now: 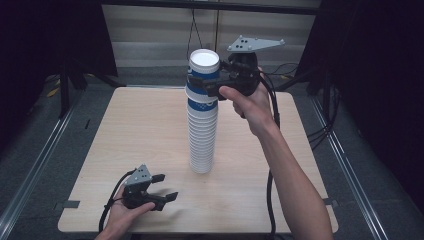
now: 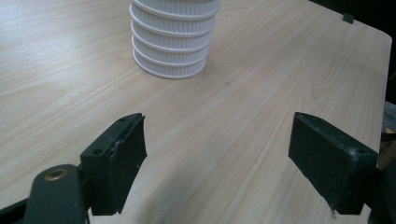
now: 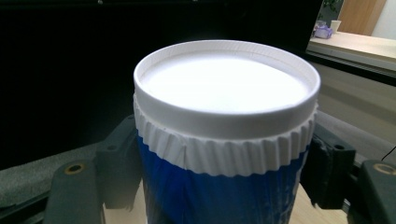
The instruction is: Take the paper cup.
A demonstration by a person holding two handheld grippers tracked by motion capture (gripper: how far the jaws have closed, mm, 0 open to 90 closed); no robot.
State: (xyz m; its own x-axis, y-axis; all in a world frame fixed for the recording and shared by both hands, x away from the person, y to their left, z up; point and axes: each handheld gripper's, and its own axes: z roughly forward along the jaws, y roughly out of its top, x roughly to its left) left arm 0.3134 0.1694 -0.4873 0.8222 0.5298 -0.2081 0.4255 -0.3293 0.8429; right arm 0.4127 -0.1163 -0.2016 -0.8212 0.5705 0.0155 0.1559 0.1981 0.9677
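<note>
A tall stack of upturned white paper cups (image 1: 202,135) stands on the middle of the wooden table (image 1: 125,130); its lowest rims appear in the left gripper view (image 2: 170,42). The top cup (image 1: 203,70) has a blue printed wall and a white bottom facing up (image 3: 224,88). My right gripper (image 1: 215,79) reaches in from the right at the top of the stack, and its two jaws press the blue wall on both sides (image 3: 224,172). My left gripper (image 1: 167,186) lies on the table at the front left, open with bare wood between its jaws (image 2: 217,154).
The right gripper's cable (image 1: 272,165) hangs along the forearm down to the table's front edge. Dark stands (image 1: 65,75) rise off the table's left far corner, and loose cables (image 1: 325,130) lie on the floor at the right.
</note>
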